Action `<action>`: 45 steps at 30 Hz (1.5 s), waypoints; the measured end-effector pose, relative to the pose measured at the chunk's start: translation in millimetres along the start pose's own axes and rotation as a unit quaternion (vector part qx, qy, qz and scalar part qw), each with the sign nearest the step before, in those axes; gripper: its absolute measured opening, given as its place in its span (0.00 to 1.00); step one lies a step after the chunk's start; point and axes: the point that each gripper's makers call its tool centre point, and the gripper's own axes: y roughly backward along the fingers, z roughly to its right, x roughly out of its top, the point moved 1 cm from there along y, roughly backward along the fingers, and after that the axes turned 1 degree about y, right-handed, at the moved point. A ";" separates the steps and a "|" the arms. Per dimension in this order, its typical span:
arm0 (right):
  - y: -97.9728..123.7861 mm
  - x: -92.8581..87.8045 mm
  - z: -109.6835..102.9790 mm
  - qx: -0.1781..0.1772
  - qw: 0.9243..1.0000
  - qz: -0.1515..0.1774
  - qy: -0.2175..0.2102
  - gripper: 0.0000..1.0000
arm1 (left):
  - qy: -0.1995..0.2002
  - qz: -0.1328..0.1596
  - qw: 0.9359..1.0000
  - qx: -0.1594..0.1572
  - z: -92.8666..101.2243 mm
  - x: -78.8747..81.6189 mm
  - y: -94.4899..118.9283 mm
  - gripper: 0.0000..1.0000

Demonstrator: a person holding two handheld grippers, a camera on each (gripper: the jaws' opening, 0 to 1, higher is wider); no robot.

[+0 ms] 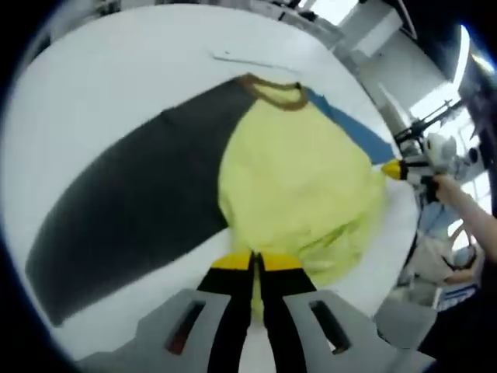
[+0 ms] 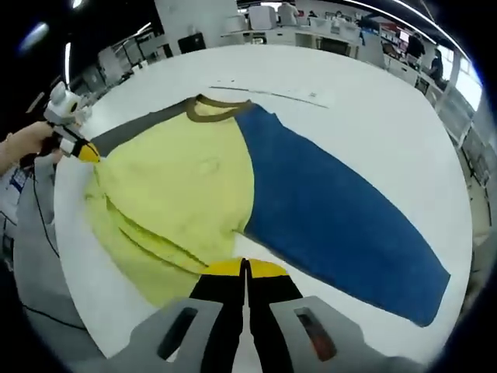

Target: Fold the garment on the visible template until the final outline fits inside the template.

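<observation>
The garment is a long-sleeved shirt lying flat on a white table (image 1: 116, 62), with a yellow body (image 1: 299, 171), a brown collar (image 1: 273, 89), a dark grey sleeve (image 1: 132, 210) and a blue sleeve (image 2: 334, 210). My left gripper (image 1: 252, 262) is shut at the rumpled lower edge of the yellow body, beside the grey sleeve, and fabric shows between its jaws. My right gripper (image 2: 245, 269) is shut on the opposite edge of the yellow body (image 2: 178, 194), where the blue sleeve starts. Each gripper also appears in the other's view: the right gripper (image 1: 392, 168) and the left gripper (image 2: 87, 152), held by a hand.
A thin pale strip (image 2: 272, 92) lies on the table beyond the collar. The table's edge runs close behind each gripper. Desks and equipment (image 2: 311, 19) stand far behind the table. A person's arm (image 1: 466, 210) reaches in on the right.
</observation>
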 end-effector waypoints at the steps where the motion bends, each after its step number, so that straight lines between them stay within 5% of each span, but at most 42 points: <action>1: -0.9 1.0 2.1 -0.001 1.000 0.000 -0.004 0.01 | 0.000 0.001 1.000 0.001 -0.7 0.6 -0.5 0.00; 28: -16.8 -0.9 -16.0 0.016 1.000 -0.010 0.024 0.01 | -0.012 -0.003 1.000 0.011 -16.3 7.4 -16.8 0.00; 37: -5.4 -2.4 -9.1 0.002 1.000 0.001 0.028 0.01 | -0.024 0.008 0.999 0.029 -18.8 9.6 -5.1 0.14; 45: 7.0 -0.3 -15.4 0.008 1.000 0.017 0.025 0.11 | -0.028 0.018 0.999 0.036 -20.0 6.5 8.7 0.19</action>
